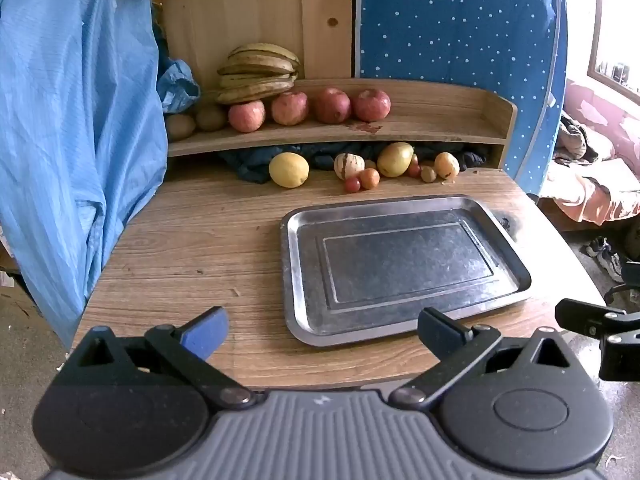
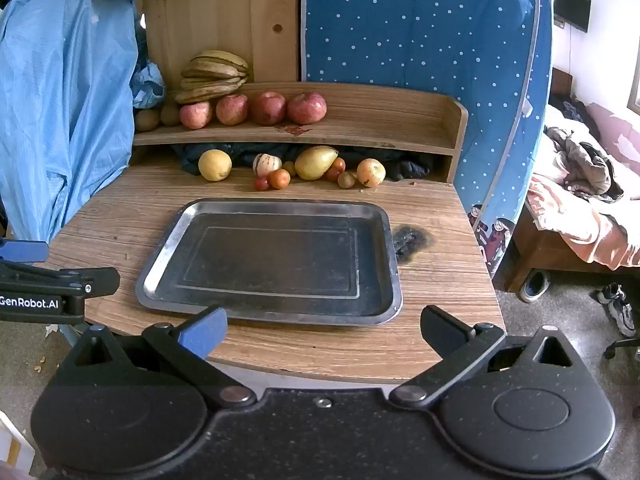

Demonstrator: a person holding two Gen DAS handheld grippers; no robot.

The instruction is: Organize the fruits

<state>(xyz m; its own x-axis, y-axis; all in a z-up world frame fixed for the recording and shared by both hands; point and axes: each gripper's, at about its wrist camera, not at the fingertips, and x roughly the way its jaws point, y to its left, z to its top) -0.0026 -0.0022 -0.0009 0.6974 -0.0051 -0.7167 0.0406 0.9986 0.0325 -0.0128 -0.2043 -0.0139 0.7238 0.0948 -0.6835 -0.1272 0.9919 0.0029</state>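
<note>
While both tools (image 1: pixel 322 330) (image 2: pixel 322 330) gape, tray (image 2: pixel 168 248) w/o fruit.

From my right claw's camera, the metal tray (image 2: pixel 372 248) lies flat at centre with nothing in it. At twelve o'clock beyond it, loose fruit lines the desk's back edge: a yellow lemon (image 2: pixel 215 165) at eleven, a striped squash (image 2: pixel 264 165), small red tomatoes (image 2: pixel 279 179), a yellow-green mango (image 2: pixel 314 162), and an orange-yellow fruit (image 2: pixel 371 172) at one. On the shelf (image 2: pixel 380 120) above sit four red apples (image 2: pixel 269 108) in a row, with browning bananas (image 2: pixel 214 76) stacked at their eleven o'clock.
</note>
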